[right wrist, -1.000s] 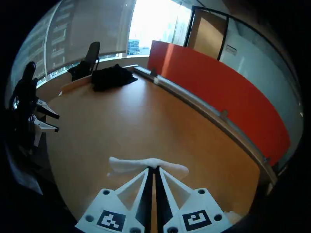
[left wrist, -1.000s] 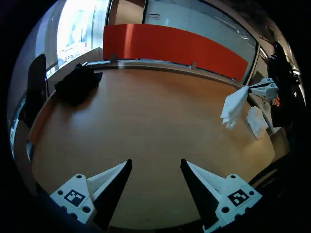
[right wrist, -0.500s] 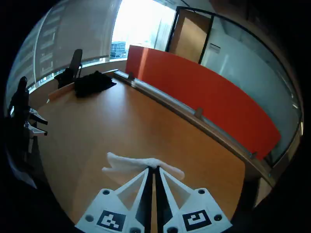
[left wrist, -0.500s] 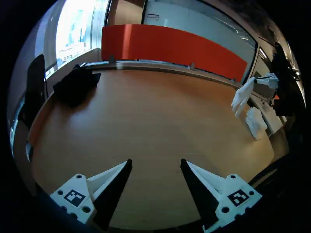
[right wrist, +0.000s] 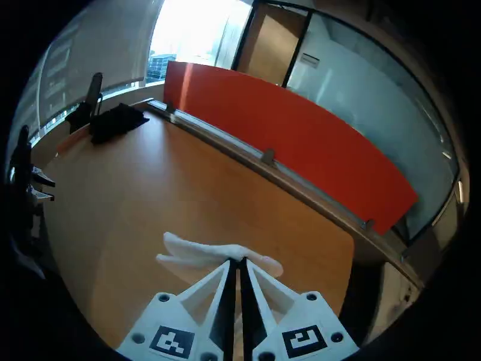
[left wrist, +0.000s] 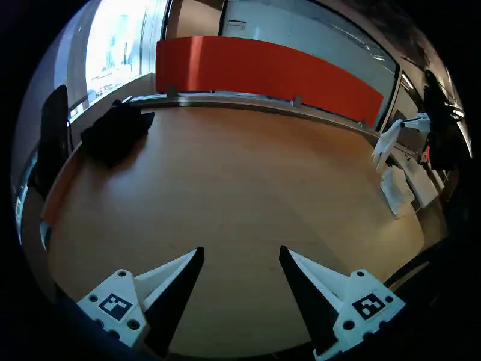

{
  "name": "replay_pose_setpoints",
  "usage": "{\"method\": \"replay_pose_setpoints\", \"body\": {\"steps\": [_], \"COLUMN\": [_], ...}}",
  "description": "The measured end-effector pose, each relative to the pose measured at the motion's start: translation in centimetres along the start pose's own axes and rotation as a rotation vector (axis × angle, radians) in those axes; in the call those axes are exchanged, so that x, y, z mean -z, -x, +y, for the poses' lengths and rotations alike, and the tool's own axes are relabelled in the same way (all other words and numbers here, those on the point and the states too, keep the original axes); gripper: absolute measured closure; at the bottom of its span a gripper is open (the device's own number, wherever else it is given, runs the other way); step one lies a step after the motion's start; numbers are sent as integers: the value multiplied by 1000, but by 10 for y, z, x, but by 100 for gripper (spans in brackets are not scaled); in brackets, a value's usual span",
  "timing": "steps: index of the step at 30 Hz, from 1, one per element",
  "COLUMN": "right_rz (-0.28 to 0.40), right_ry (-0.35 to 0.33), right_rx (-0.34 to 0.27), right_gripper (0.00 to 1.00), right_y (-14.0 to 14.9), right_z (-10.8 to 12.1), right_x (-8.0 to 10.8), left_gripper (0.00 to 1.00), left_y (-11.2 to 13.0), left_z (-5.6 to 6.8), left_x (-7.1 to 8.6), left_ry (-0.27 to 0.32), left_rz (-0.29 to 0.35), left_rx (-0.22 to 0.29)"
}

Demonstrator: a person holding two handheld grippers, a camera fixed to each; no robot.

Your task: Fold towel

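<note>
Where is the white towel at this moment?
The white towel is pinched in the shut right gripper over the wooden table; the left gripper view shows it dangling far right, above another white cloth.

Crumpled white towel (right wrist: 216, 256), aloft

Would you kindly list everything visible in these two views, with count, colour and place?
table: 1, wood-brown, under everything
held towel: 1, white, pinched in the right gripper
second towel: 1, white, lying near the table's edge
cloth: 1, black, heaped at the table's window end
partition: 1, red, along the table's far edge
chair: 1, dark, beside the table near the cloth
left gripper: 1, white with black fingers, open over the table
right gripper: 1, white with black fingers, shut on the held towel
</note>
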State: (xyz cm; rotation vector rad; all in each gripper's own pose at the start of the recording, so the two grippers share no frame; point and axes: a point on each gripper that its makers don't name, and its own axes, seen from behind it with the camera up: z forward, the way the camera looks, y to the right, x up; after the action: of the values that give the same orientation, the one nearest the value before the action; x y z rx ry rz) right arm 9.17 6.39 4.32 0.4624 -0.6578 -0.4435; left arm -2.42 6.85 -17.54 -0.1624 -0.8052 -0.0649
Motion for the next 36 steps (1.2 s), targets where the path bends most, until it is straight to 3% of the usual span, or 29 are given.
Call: {"method": "replay_pose_setpoints", "body": {"steps": [7, 15, 24, 36], "right_rz": [-41, -77, -107, -183], "right_ry": [50, 89, 110, 150], "right_rx": [-25, -45, -95, -186], "right_gripper": [96, 96, 96, 96], "right_y": [18, 36, 62, 131], "right_z": [44, 76, 90, 99], "right_x": [5, 17, 33, 64], "left_gripper": [7, 8, 8, 8], "left_y": [0, -3, -4, -4], "left_z": [3, 9, 13, 14], "left_x": [-3, -6, -8, -6], "left_ry": [-6, -1, 0, 2], "left_rz": [-9, -13, -16, -16], "left_rx": [-1, -10, -8, -22]}}
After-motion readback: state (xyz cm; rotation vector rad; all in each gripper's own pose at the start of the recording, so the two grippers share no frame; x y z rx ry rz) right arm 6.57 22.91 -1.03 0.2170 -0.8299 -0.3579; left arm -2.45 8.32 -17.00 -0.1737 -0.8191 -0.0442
